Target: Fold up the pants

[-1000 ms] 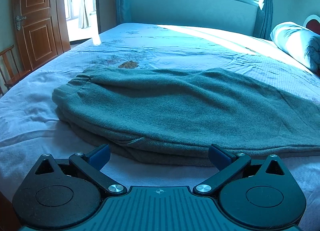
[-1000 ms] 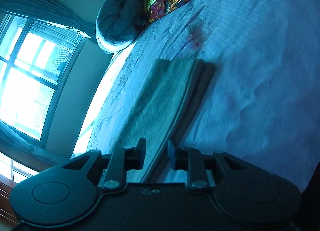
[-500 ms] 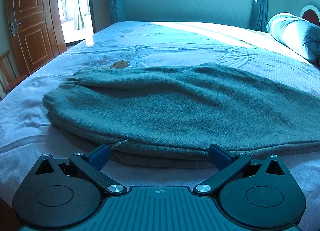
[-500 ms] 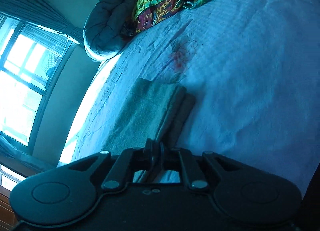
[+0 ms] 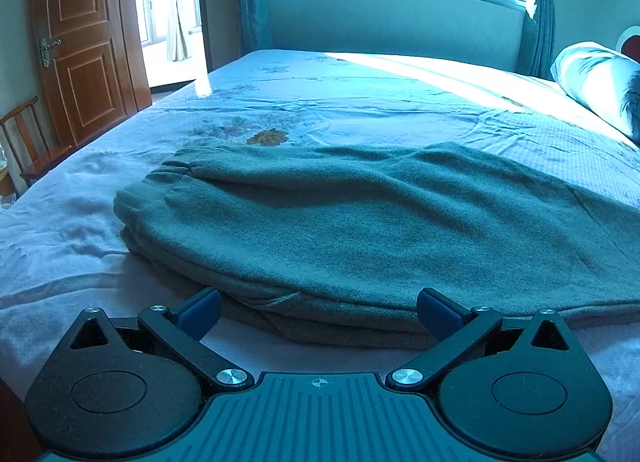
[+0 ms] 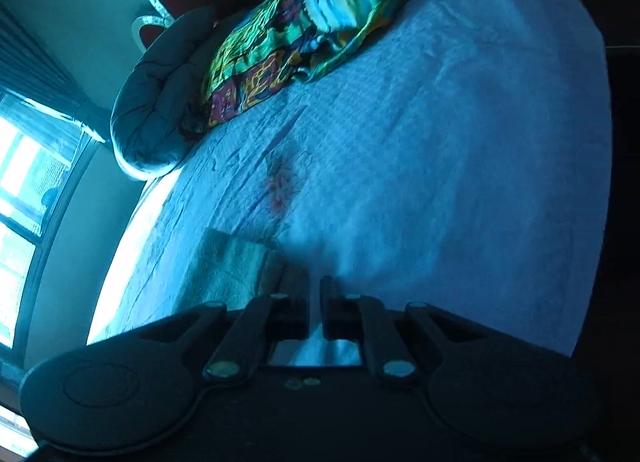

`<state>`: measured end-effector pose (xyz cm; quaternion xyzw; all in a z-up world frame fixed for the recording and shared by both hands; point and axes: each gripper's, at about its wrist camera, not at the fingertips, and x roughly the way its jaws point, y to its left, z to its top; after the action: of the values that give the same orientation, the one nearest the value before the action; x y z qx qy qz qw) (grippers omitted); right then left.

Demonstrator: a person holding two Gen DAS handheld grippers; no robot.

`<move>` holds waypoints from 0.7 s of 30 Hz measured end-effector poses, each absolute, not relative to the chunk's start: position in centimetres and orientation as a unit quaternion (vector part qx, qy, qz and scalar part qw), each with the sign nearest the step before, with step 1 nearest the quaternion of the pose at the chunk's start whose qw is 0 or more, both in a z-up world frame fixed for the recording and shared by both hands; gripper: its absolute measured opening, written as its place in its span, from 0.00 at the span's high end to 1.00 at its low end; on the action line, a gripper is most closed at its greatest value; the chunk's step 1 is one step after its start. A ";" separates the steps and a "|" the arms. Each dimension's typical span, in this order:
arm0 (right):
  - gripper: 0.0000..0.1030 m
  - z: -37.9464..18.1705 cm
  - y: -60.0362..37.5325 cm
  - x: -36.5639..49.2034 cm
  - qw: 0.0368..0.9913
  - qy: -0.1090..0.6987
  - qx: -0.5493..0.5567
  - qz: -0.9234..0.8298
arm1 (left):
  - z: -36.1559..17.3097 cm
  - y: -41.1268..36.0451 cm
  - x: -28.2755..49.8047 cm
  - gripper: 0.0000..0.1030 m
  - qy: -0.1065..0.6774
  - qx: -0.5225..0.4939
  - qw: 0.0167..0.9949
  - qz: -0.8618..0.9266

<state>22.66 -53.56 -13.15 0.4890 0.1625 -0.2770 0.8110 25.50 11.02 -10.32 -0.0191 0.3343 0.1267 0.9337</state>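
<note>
Right wrist view shows what has changed: a second ago my right claw (image 6: 314, 304) was parted over the leg end of the thick grey-green fleece pants (image 6: 230, 264), half a second ago it pinched shut, and now a narrow slit shows between its jaws, with the cuff edge just left of them. I cannot tell whether it grips cloth. My left claw (image 5: 318, 308) stays spread wide and empty at the near edge of the bed (image 5: 60, 262), just short of the pants (image 5: 360, 222), which lie lengthwise, already doubled leg on leg. I judge the cross fold comes next. A blue rolled pillow (image 6: 156, 102) and bright patterned quilt (image 6: 304, 34) sit well clear at the head; nothing blocks me.
</note>
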 end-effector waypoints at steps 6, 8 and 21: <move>0.83 -8.7 -46.0 27.7 0.900 0.200 0.385 -0.043 | -10.0 15.5 25.6 0.00 0.322 -0.027 0.930 0.173; 0.83 -7.1 -41.4 31.0 0.920 0.227 0.317 0.049 | -9.8 17.4 26.0 0.00 0.312 -0.036 0.927 0.203; 0.77 -7.0 -14.2 51.0 0.881 0.357 0.051 0.306 | -12.6 28.5 29.6 0.15 0.329 -0.186 0.896 0.233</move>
<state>50.98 -14.19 -7.04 0.0513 0.3571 0.3061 0.8810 29.61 28.54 -12.55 -0.1862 0.3286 0.2334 0.8960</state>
